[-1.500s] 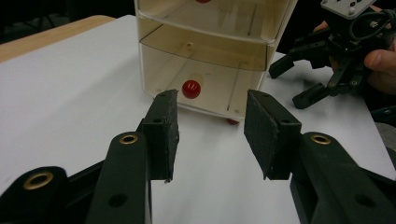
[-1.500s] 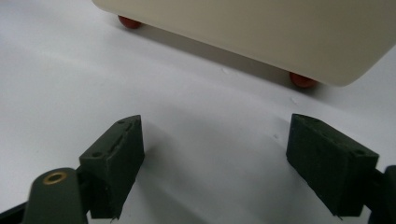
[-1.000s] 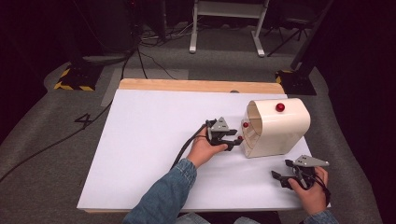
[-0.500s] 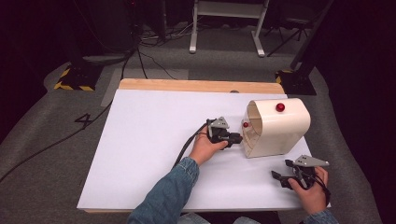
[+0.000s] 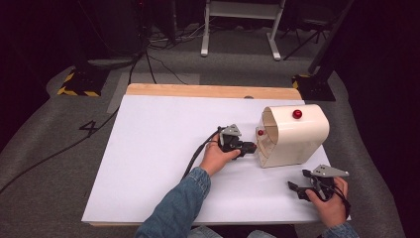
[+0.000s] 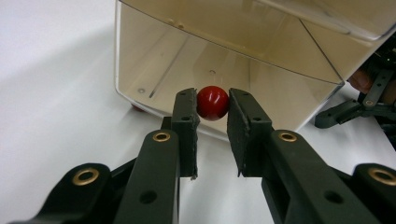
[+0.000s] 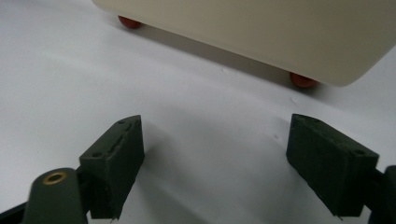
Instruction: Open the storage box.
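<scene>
Gripping the red knob (image 6: 212,103) between my left gripper (image 6: 212,112) pads, I had just brought those jaws in from a wider spread until they pressed on the ball from both sides. That knob sat at the open left end of the cream bread box (image 5: 292,135), which stood on the right part of the white table (image 5: 148,148), toward its far half. In the high view my left gripper (image 5: 250,148) pointed right, its tips at the box's open mouth, where the knob (image 5: 260,132) showed as a small red dot at the front edge. A second red knob (image 5: 297,114) sat on top of the box's curved cover. My right gripper (image 5: 296,190) rested near the table's near right corner, well apart from the box, its jaws spread wide with nothing between them. Through its own camera I saw the box's red feet (image 7: 303,80) on the table beyond my open pads (image 7: 114,163).
</scene>
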Tool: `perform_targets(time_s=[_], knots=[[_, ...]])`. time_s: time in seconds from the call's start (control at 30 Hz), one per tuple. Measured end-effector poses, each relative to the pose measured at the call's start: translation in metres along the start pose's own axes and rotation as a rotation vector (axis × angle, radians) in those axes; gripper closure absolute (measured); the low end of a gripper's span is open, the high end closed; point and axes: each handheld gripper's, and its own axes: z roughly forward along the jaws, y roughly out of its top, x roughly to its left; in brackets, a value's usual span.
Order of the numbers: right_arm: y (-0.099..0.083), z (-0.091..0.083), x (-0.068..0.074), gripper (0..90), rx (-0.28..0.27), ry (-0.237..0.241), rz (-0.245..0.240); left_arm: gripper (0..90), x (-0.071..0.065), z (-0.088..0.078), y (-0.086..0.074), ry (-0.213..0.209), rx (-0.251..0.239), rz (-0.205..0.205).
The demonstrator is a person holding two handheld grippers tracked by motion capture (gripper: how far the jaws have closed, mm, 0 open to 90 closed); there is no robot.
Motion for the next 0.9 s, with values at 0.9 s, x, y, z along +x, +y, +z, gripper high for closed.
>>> perform_targets(time_s=[0.9], knots=[[0.000, 0.000, 0.000, 19.3, 0.000, 0.000, 0.001, 73.2, -0.001, -0.079, -0.034, 0.102, 0.016, 0.006]])
